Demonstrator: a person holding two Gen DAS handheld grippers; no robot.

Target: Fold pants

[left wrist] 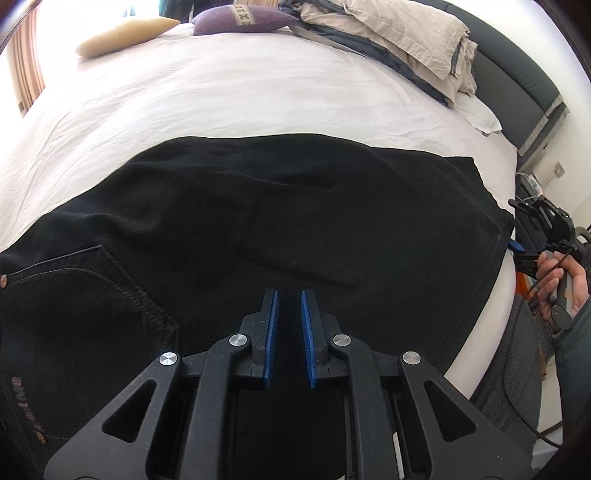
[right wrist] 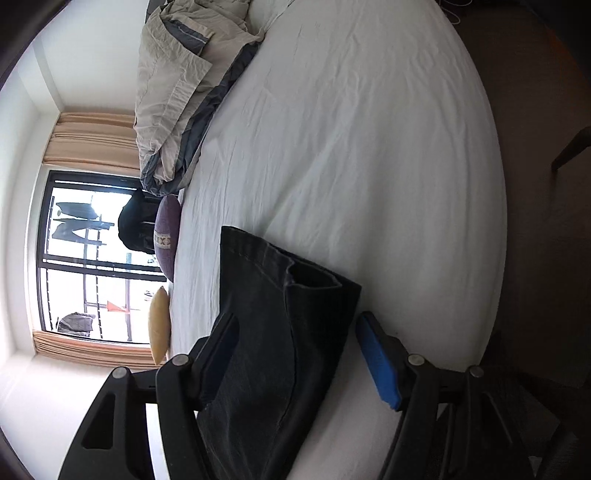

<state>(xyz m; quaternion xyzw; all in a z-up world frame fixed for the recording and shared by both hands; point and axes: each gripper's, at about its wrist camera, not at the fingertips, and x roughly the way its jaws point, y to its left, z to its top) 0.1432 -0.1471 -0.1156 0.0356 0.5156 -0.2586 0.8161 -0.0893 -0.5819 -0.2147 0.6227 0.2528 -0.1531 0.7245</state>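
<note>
Black pants [left wrist: 280,221] lie flat across the white bed, back pocket and waist at the left, leg hems at the right edge. My left gripper [left wrist: 289,295] hovers over the middle of the pants with a narrow gap between its blue pads, holding nothing. My right gripper [right wrist: 295,321] is wide open at the hem end of the pants [right wrist: 266,332], one finger on each side of the cuffs, not closed on them. It also shows in the left wrist view [left wrist: 532,236], held by a hand at the bed's right edge.
The white bed sheet [left wrist: 229,99] stretches beyond the pants. A rumpled beige and grey duvet [left wrist: 402,33] lies at the head end, with a purple cushion [left wrist: 240,18] and a yellow cushion [left wrist: 122,35] far off. A dark headboard [left wrist: 524,85] is at right.
</note>
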